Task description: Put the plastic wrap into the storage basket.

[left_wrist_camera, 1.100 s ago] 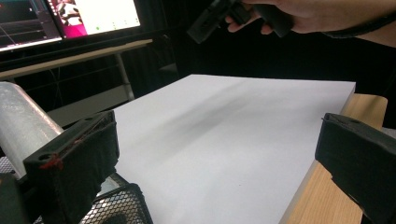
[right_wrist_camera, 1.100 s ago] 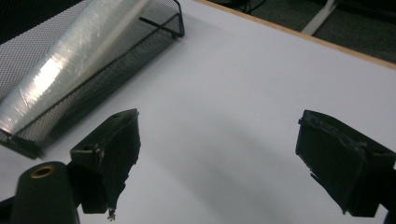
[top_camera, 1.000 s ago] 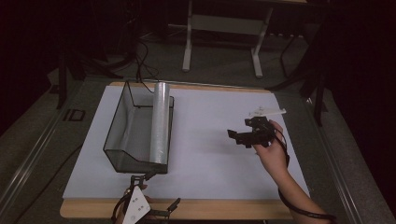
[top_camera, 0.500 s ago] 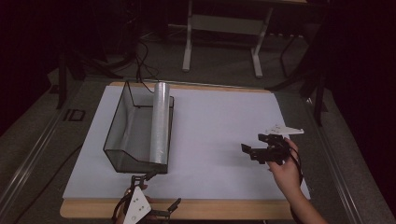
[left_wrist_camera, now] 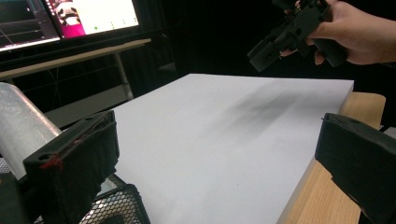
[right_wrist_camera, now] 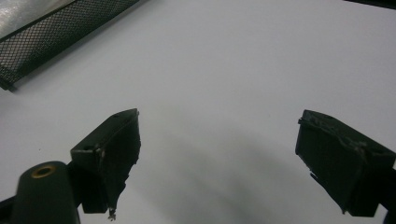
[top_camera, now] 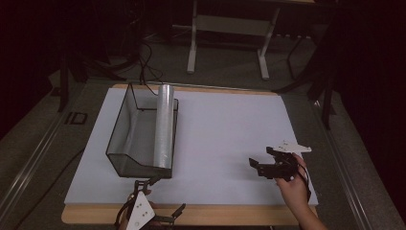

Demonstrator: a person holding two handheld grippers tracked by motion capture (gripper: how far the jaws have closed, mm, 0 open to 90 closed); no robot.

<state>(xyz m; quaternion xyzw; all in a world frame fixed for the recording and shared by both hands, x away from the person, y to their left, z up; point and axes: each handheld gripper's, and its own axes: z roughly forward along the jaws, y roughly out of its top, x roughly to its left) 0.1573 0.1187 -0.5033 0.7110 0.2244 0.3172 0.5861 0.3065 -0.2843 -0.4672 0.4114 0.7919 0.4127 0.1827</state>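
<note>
Grippers both idle, fingers spread, nothing held: right gripper (top_camera: 266,162) hovers over surface (top_camera: 225,134), left gripper (top_camera: 158,211) near basket (top_camera: 125,143); next likely roll (top_camera: 164,124) pickup.

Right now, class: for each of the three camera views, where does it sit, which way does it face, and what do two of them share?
High view: above the table's near edge, looking forward and down; shows the right hand, the mesh basket and the film roll.
Left gripper view: rides the left gripper, facing across the white sheet toward the right gripper.
Right gripper view: looks down past its open fingers at the sheet.
Shared: both gripper views show the basket's mesh.
</note>
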